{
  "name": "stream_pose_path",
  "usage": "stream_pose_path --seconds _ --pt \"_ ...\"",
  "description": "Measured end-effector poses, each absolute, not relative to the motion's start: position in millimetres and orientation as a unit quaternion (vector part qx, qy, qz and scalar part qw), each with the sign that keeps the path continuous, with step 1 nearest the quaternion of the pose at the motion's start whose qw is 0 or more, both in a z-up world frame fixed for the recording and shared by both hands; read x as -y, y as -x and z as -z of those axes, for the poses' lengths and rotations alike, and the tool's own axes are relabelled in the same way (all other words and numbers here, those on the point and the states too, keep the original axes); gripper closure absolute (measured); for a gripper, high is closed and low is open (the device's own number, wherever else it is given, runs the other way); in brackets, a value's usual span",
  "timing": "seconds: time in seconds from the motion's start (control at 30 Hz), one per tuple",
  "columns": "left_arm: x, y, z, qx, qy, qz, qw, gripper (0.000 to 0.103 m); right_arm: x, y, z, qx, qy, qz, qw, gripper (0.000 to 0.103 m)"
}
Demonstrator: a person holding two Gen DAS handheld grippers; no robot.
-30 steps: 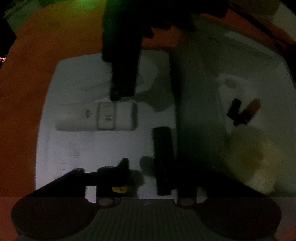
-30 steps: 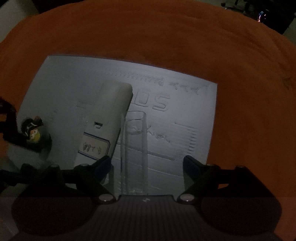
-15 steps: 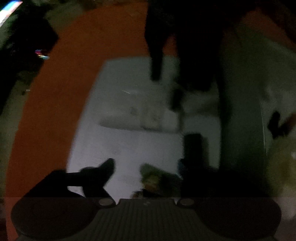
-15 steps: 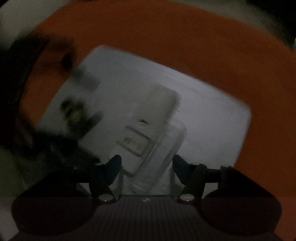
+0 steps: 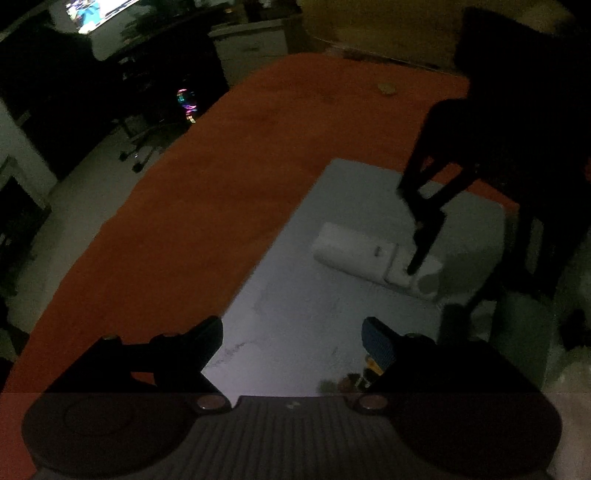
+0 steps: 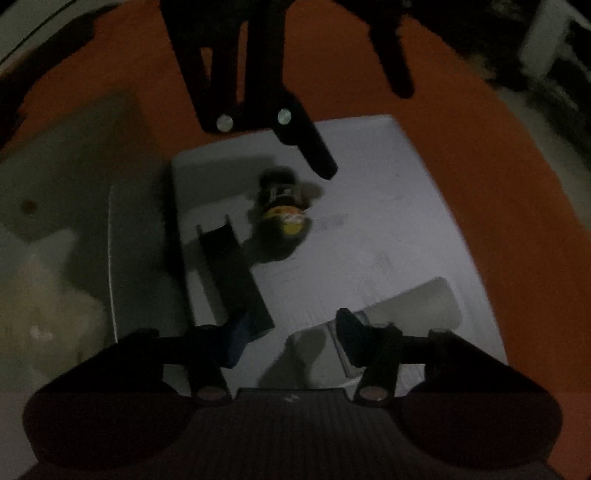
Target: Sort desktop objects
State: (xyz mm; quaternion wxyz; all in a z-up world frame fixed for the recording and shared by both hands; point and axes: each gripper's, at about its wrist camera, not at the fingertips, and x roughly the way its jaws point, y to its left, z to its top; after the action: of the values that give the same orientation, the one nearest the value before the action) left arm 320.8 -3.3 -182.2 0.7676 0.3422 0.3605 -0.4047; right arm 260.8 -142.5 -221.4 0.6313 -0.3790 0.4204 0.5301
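The scene is dim. A pale grey mat point(image 5: 295, 302) lies on an orange tablecloth point(image 5: 207, 206). A white oblong case point(image 5: 354, 249) lies on the mat; it also shows in the right wrist view point(image 6: 417, 302), with a clear plastic piece point(image 6: 351, 354) beside it. My left gripper point(image 5: 291, 336) is open and empty above the mat. My right gripper point(image 6: 286, 334) is open and empty above the mat's near part. A small dark and yellow figurine point(image 6: 282, 206) and a black rectangular block point(image 6: 232, 273) lie on the mat. The left gripper's dark fingers point(image 6: 314, 147) hang just above the figurine.
A pale tray point(image 6: 55, 221) at the left holds a whitish crumpled lump point(image 6: 48, 295). The other gripper's dark silhouette point(image 5: 428, 221) stands over the white case. Beyond the table there are a lit screen point(image 5: 96, 11) and dark furniture.
Both grippers have swung round. The left one rose and turned left, with the figurine now at its lower right. The right one turned left, putting the case and clear piece at its right.
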Motion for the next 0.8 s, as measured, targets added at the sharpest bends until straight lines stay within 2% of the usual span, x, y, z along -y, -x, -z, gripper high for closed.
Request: stream_pose_path --seconds 0.13,0.17,0.43,0.6,0.67,0.8 --pt "-7 -315 182 -0.366 -0.333 0.408 0.767 0.022 140 -268 222 -0.419 0.387 -0.578 0.583 0.070" --pt "-9 -317 184 -0.368 -0.331 0.408 0.767 0.022 137 -266 223 -0.417 0.393 -0.590 0.569 0.071" --pt "-23 -316 190 -0.381 -0.314 0.425 0.759 0.022 136 -263 226 -0.428 0.442 -0.613 0.496 0.073" --pt "-29 -302 198 -0.405 -0.334 0.462 0.715 0.022 143 -262 229 -0.416 0.409 -0.617 0.528 0.073" --pt "-30 -296 202 -0.407 -0.342 0.468 0.706 0.028 140 -257 236 -0.403 0.420 -0.614 0.534 0.070" --pt "-28 -293 206 -0.403 -0.351 0.464 0.707 0.028 137 -255 242 -0.384 0.423 -0.608 0.551 0.070"
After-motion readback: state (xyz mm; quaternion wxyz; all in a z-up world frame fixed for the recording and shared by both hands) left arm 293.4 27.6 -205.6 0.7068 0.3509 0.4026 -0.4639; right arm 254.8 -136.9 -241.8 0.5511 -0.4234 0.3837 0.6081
